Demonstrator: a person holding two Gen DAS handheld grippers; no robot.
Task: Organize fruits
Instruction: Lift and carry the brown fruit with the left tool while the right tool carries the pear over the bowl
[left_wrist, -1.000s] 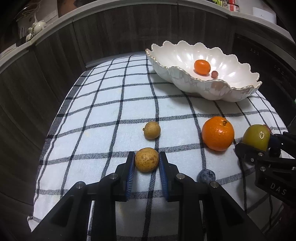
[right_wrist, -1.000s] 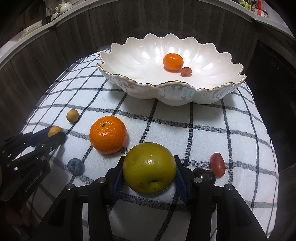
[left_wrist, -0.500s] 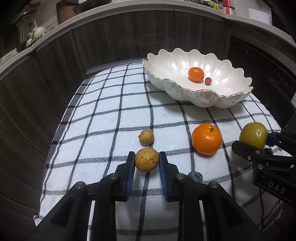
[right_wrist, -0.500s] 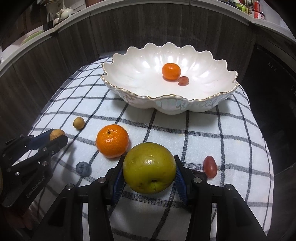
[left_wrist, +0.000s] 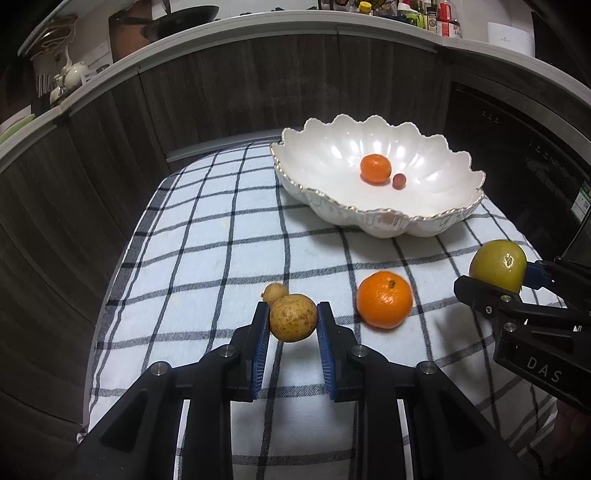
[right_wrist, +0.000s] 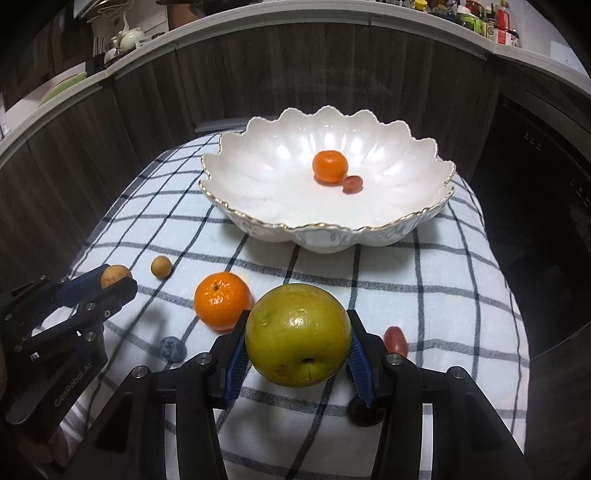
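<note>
My left gripper (left_wrist: 293, 324) pinches a speckled tan fruit (left_wrist: 293, 318) between its blue pads, clear of the checked cloth (left_wrist: 207, 258). My right gripper (right_wrist: 298, 345) clamps a yellow-green apple (right_wrist: 298, 340) between its pads, stem end facing the camera, also off the cloth. Just beyond the tan fruit, a smaller tan fruit (right_wrist: 161, 266) lies on the cloth. A large orange (right_wrist: 222, 300) sits on the cloth between my two grippers. A blueberry (right_wrist: 171, 348) lies near the left gripper; a red grape (right_wrist: 395, 339) lies just right of the apple. Farther out, the white scalloped bowl (right_wrist: 266, 177) stands at the far side of the cloth, holding a small orange (right_wrist: 330, 166) with a second red grape (right_wrist: 352, 184) touching it.
</note>
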